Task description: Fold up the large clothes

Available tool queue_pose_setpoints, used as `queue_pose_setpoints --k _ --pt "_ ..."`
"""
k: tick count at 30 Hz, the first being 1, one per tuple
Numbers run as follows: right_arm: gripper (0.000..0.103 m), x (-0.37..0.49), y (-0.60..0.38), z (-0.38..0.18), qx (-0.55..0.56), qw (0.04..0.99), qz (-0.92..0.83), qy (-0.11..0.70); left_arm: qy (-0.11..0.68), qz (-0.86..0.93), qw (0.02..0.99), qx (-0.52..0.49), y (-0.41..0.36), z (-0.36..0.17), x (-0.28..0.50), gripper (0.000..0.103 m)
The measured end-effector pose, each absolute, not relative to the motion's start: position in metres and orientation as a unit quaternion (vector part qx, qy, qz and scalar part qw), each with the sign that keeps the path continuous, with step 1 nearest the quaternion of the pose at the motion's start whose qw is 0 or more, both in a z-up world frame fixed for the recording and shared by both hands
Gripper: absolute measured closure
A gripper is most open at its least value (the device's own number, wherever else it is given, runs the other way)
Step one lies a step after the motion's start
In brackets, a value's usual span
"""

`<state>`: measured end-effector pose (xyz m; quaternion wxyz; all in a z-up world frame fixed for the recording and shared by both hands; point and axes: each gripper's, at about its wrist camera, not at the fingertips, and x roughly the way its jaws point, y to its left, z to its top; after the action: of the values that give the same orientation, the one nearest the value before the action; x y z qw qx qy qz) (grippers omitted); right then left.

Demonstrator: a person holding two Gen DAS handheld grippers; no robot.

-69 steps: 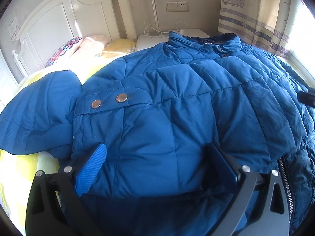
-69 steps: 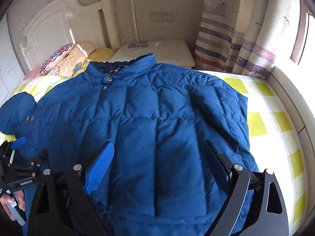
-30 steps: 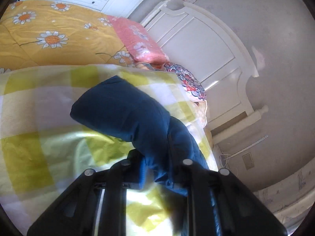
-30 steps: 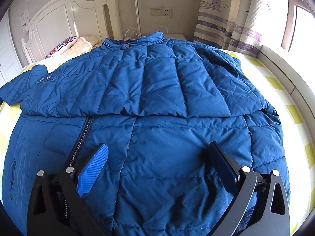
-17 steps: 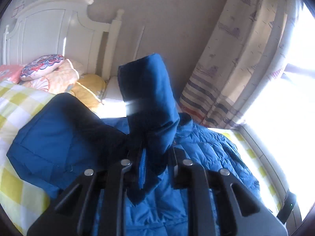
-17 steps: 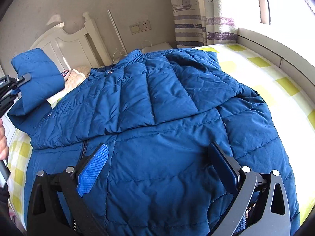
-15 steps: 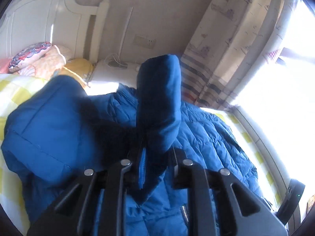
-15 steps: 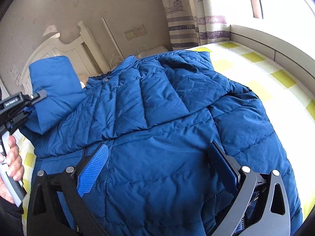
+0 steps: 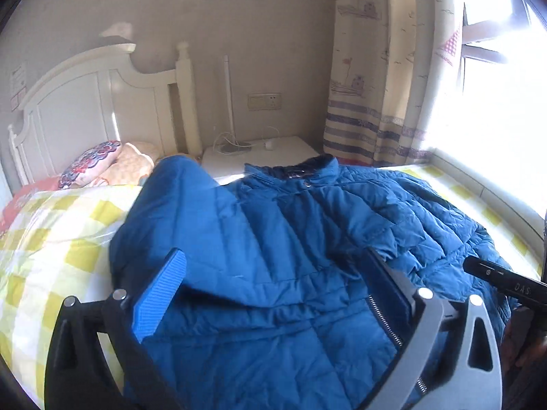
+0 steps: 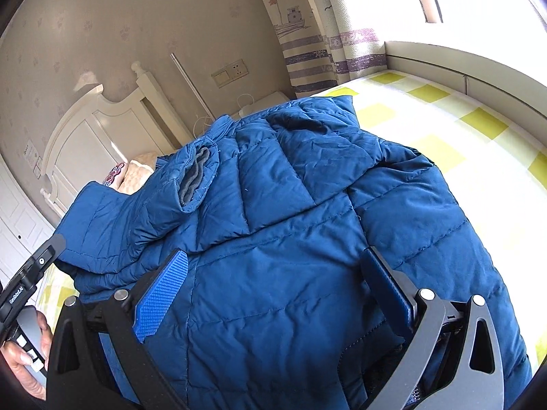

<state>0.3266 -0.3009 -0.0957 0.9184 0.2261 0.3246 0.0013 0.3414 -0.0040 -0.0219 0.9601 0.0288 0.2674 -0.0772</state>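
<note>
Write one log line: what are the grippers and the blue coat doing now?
left gripper: jaws opening, nothing between | sleeve: folded across blue coat | right gripper: open above coat

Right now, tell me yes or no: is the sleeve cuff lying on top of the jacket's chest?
Yes. In the right wrist view the sleeve cuff, grey lining showing, lies folded across the blue jacket below the collar.

Left gripper (image 9: 273, 280) opening; sleeve (image 10: 150, 212) dropped onto jacket (apparently released).

Beige papered wall (image 9: 239, 34), white headboard (image 9: 85, 102), white nightstand (image 9: 259, 153), striped boat-print curtain (image 9: 369, 85), sunlit window (image 9: 495, 102), yellow checked bedsheet (image 10: 444, 136)
</note>
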Motion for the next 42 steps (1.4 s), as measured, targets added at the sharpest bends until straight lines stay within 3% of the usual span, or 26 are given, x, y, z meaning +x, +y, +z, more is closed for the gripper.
queue_pose_setpoints --k 8,19,27,36,37,39,42 --pt "0.005 0.33 -0.296 -0.096 0.216 0.917 0.003 0.334 0.368 0.04 0.926 -0.08 0.121 -0.059 0.339 0.004" --pt "0.006 0.328 -0.291 -0.091 0.213 0.923 0.021 0.321 0.422 0.074 0.903 -0.035 0.11 -0.087 0.396 0.002" --pt "0.03 0.373 -0.241 -0.082 0.236 0.889 0.141 0.366 0.429 0.058 0.899 -0.072 0.123 -0.096 0.4 0.002" --pt "0.03 0.431 -0.213 -0.091 0.251 0.877 0.126 0.39 0.434 0.05 0.895 -0.089 0.129 -0.102 0.41 0.002" --pt "0.033 0.433 -0.213 -0.09 0.254 0.879 0.125 0.384 0.434 0.05 0.895 -0.089 0.13 -0.102 0.411 0.002" --pt "0.066 0.435 -0.21 -0.081 0.244 0.886 0.134 0.371 0.434 0.05 0.895 -0.088 0.13 -0.102 0.41 0.002" --pt "0.076 0.423 -0.202 -0.04 0.186 0.917 0.146 0.32 0.434 0.05 0.895 -0.088 0.129 -0.101 0.408 0.002"
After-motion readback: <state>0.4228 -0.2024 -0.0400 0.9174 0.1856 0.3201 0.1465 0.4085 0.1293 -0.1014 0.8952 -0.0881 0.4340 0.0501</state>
